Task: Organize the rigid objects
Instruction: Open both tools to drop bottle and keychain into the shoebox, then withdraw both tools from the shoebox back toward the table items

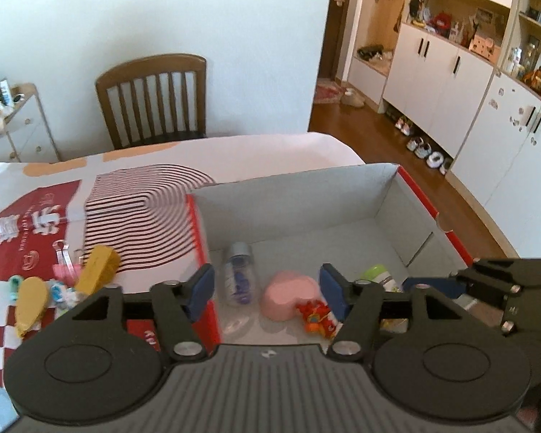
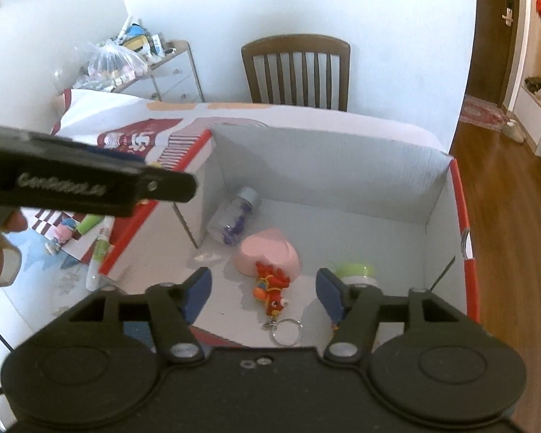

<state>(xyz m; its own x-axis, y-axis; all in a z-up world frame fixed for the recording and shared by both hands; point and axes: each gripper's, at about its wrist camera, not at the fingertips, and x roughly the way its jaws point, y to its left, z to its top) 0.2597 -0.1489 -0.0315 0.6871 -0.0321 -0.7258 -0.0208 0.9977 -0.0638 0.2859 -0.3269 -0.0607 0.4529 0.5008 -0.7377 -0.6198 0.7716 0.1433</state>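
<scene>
Hovering over the cardboard box (image 1: 386, 195), the left gripper (image 1: 267, 290) stands open and empty; clear bottle (image 1: 238, 274) and pink heart dish (image 1: 288, 297) lie just ahead between its fingers, yellow clips (image 1: 97, 270) well off to its left on the table. Risk: left finger clipping the box's red wall on the way out.

Right wrist view: right gripper (image 2: 263, 294) open, empty, red keychain toy (image 2: 272, 288) just ahead between its fingers, green-lidded jar (image 2: 357, 274) by its right finger. Risk: bumping the left gripper, which crosses close by on its left.

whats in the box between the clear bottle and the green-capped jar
The pink heart-shaped dish, with the red keychain toy just in front of it; the right wrist view shows this best.
</scene>
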